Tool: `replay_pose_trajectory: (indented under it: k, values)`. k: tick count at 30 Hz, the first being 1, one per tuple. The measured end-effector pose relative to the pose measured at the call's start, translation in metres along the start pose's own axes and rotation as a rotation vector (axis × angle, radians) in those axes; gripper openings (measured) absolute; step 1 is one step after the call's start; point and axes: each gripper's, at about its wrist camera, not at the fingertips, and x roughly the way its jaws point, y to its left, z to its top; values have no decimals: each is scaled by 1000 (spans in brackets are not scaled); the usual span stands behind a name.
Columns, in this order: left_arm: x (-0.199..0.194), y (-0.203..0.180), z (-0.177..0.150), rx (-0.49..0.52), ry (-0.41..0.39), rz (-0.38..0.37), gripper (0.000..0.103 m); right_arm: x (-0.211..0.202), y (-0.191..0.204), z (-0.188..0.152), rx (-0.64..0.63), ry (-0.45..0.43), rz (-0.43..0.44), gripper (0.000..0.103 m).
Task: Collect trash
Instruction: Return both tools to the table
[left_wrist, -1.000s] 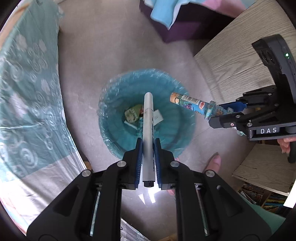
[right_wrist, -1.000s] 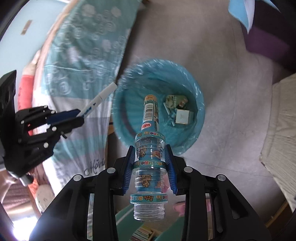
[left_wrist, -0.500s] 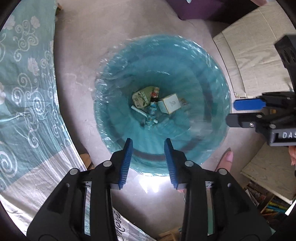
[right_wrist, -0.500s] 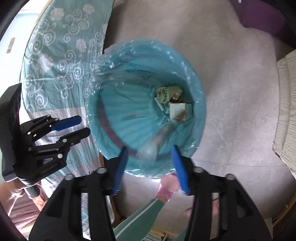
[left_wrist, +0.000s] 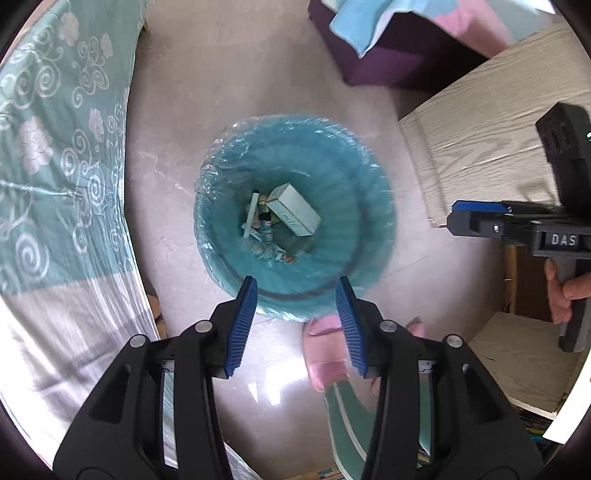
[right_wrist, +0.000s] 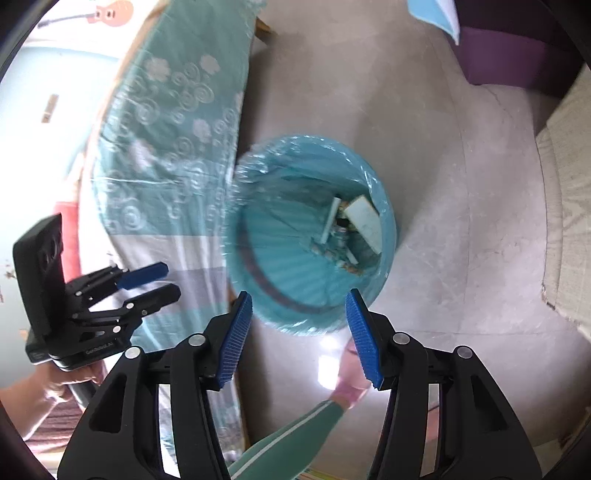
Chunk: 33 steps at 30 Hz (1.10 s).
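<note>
Both claws empty, blue pads spread wide: left claw (left_wrist: 295, 325), right claw (right_wrist: 299, 336). Both hover above one teal lined trash bin (left_wrist: 354, 192) on floor. Inside bin: one pale box (left_wrist: 293, 214), one white pen (left_wrist: 250, 214), few blurred scraps. Drop looks done; no loose trash visible elsewhere.

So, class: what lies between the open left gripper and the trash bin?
Left wrist view: nothing but bare floor; left gripper hangs above the trash bin rim.
</note>
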Motion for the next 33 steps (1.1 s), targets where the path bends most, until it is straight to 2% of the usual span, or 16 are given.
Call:
replay_pose_trajectory:
  k: [3, 8, 9, 11, 14, 18, 20, 23, 25, 28, 33]
  values:
    - [-22, -7, -11, 21, -20, 2, 47, -20, 1, -22, 21, -27, 18, 57]
    - [-68, -19, -18, 61, -48, -11, 49, -69, 16, -57, -20, -70, 51, 57]
    - [-81, -23, -19, 83, -56, -15, 49, -79, 19, -62, -29, -74, 50, 57]
    - [-100, -27, -23, 94, -51, -26, 50, -103, 31, -74, -71, -80, -9, 57]
    - [-133, -41, -27, 151, -45, -18, 54, -140, 47, -88, -111, -94, -6, 57]
    - [-181, -67, -29, 190, -71, -63, 57, -216, 74, -105, -139, -193, -28, 57]
    - [-199, -79, -27, 179, -74, -86, 60, -263, 85, -113, -126, -263, -45, 61]
    - [-228, -111, -19, 237, -107, -78, 63, -325, 92, -125, -88, -363, -74, 68]
    - [-250, -136, -12, 266, -150, -93, 71, -364, 94, -136, -66, -428, -113, 68]
    - [-274, -171, 0, 296, -203, -137, 80, -415, 88, -159, -32, -500, -169, 74]
    - [-298, -243, 22, 365, -241, -184, 81, -481, 65, -200, 30, -581, -236, 75]
